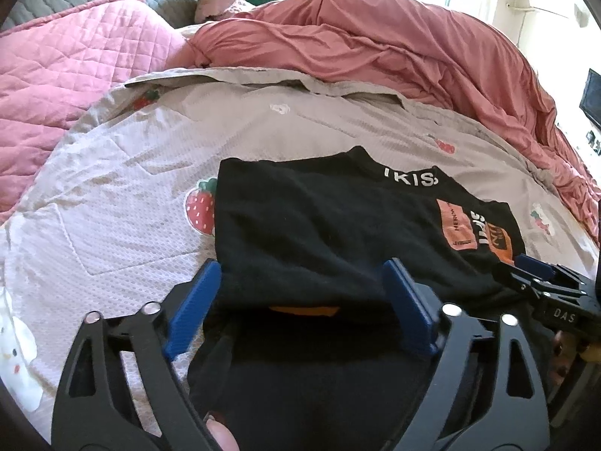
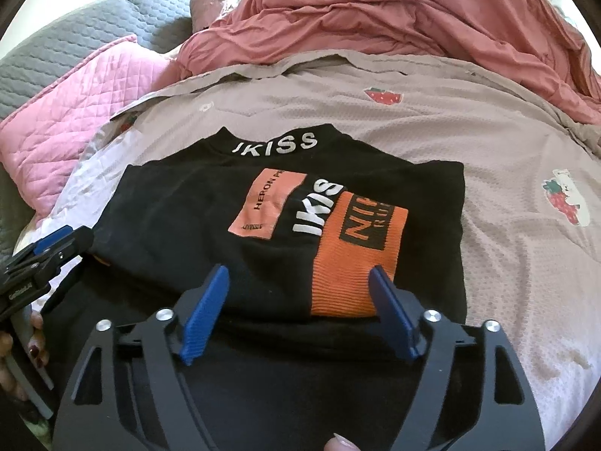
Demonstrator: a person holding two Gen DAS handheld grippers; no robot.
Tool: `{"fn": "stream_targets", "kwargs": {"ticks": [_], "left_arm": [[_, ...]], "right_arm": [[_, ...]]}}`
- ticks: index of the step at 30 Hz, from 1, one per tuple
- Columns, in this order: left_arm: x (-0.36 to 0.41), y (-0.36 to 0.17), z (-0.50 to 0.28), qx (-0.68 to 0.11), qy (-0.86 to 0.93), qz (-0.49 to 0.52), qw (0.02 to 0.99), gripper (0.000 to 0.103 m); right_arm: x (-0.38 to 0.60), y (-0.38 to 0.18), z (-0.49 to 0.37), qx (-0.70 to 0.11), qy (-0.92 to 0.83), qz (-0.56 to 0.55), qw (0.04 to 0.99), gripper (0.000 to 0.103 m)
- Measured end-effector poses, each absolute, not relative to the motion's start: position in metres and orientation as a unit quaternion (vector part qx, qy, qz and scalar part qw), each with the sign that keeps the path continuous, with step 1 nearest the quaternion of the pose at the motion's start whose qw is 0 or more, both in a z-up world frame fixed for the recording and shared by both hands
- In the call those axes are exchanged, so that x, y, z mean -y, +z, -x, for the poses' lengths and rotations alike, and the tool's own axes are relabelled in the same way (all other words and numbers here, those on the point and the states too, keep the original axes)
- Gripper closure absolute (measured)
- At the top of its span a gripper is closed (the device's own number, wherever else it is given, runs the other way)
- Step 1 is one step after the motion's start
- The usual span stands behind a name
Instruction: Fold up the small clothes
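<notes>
The pale strawberry-print quilted bedspread [image 2: 488, 143] is stretching away beyond both tools. On it, the black knit top with orange patches [image 2: 210, 218] is lying partly folded just ahead of them, looking soft, light and floppy. Left gripper [image 1: 300, 282] and right gripper [image 2: 298, 289] are both gaping wide over its near folded edge, likely the best place to pinch.

black shirt [image 2: 180, 221] – 1 | grippers – 2: left gripper [image 1: 300, 274], right gripper [image 2: 300, 282] | blue fingers [image 2: 204, 315] – 2 per gripper | strawberry bedspread [image 2: 469, 131] – 1 | pink quilted pillow [image 1: 67, 67] – 1 | rumpled red duvet [image 1: 394, 37] – 1 | grey quilt [image 2: 94, 26] – 1
</notes>
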State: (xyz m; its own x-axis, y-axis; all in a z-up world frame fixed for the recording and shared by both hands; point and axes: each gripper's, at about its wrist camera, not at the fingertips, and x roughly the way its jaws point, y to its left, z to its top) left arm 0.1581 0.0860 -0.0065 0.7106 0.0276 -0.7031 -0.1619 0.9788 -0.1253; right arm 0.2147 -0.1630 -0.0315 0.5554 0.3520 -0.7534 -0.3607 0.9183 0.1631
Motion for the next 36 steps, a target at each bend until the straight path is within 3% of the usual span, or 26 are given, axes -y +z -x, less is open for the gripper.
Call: {"fn": "stream_targets", "kwargs": {"ticks": [1,10,36], "left_arm": [[-0.086,-0.006,-0.158,-0.375,0.052,0.089,0.921,0.010],[-0.085,0.002,-0.150,-0.356,0.055,0.084,0.929,0.010],[-0.105,0.005,-0.108,-0.338,0.084,0.134,0.928,0.010]], "right_arm": [[0.164,-0.031,-0.214,-0.425,0.201,0.003,0.882,0.022],[0.171,-0.024,-0.212,-0.419,0.192,-0.008,0.887,0.009],[0.189,0.002,-0.187,-0.398,0.197,-0.019,0.896,0.009]]}}
